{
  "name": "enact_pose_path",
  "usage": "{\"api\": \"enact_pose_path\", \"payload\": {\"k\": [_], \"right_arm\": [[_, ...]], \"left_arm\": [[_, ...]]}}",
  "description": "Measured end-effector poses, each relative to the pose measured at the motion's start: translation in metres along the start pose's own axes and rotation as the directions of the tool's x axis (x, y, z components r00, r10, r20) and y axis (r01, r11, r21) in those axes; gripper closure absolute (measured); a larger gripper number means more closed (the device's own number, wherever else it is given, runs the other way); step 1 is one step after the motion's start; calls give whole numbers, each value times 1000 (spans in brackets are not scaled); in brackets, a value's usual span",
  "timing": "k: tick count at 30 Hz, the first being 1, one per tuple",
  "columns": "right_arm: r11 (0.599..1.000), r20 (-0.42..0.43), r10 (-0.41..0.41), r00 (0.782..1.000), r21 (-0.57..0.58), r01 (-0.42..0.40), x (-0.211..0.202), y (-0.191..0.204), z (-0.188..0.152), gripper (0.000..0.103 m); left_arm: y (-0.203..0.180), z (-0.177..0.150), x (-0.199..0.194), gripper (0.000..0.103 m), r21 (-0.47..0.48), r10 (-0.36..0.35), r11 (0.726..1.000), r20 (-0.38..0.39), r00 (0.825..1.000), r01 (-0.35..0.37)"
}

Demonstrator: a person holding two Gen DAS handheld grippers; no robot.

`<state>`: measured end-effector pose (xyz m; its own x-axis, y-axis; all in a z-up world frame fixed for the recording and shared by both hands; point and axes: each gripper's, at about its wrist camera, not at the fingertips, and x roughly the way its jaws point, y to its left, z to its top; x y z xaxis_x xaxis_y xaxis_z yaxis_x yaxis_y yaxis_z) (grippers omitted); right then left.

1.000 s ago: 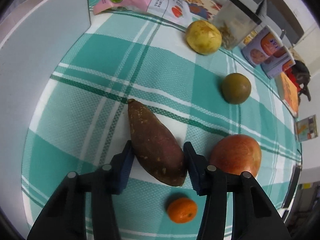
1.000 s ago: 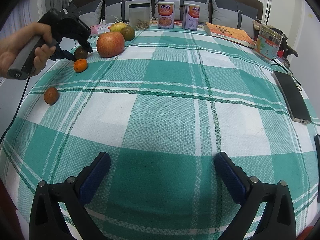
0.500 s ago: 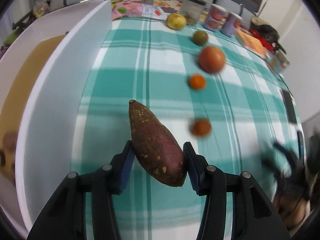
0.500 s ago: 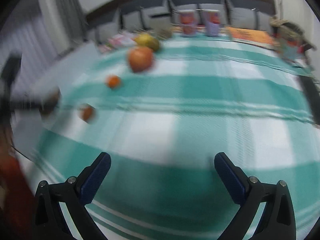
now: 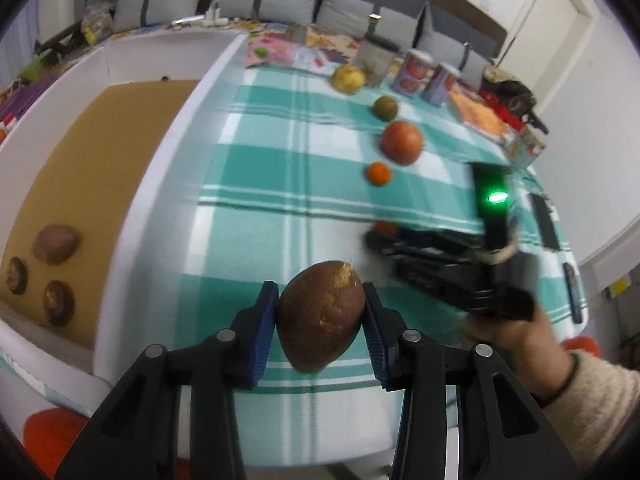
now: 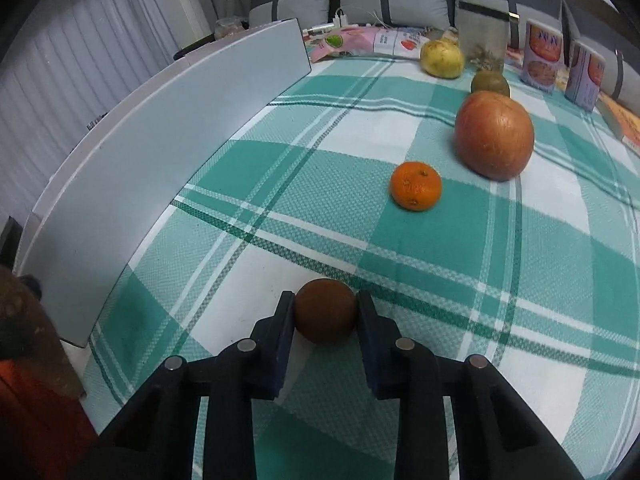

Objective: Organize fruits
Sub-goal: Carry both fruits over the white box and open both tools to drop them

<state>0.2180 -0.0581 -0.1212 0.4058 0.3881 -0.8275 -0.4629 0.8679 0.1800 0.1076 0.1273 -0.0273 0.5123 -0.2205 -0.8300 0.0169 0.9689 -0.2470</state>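
The left gripper (image 5: 320,326), jaws closing, clamps a sweet potato (image 5: 320,316) above the checked tablecloth (image 5: 256,168), beside a white box (image 5: 136,184) holding three brown items, blurred. The right gripper (image 6: 325,316) is clamped on a small orange-brown fruit (image 6: 325,315) resting on the cloth; its underside is hidden. A mandarin (image 6: 416,186) and apple (image 6: 494,136) lie beyond.

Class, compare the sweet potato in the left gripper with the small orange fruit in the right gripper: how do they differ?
The sweet potato is larger, elongated and purplish brown; the small orange fruit is round and dull orange. The sweet potato hangs lifted above the cloth, while the fruit sits low at the tablecloth. Both sit between blue pads.
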Motion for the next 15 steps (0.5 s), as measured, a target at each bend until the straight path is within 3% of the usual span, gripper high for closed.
{"api": "enact_pose_path", "payload": {"k": [3, 6, 13, 15], "right_arm": [[1000, -6, -14, 1000, 14, 14, -7, -10, -2, 73], [999, 12, 3, 1000, 53, -3, -22, -23, -4, 73], [991, 59, 39, 998, 124, -46, -55, -37, -9, 73], [991, 71, 42, 997, 124, -51, -65, -40, -13, 73]], "left_arm": [[10, -10, 23, 61, -10, 20, 1000, -29, 999, -21], [8, -13, 39, 61, 19, 42, 999, 20, 999, -42], [-4, 2, 89, 60, 73, 96, 993, -44, 994, -93], [-2, -2, 85, 51, 64, 95, 994, -55, 994, -92]]}}
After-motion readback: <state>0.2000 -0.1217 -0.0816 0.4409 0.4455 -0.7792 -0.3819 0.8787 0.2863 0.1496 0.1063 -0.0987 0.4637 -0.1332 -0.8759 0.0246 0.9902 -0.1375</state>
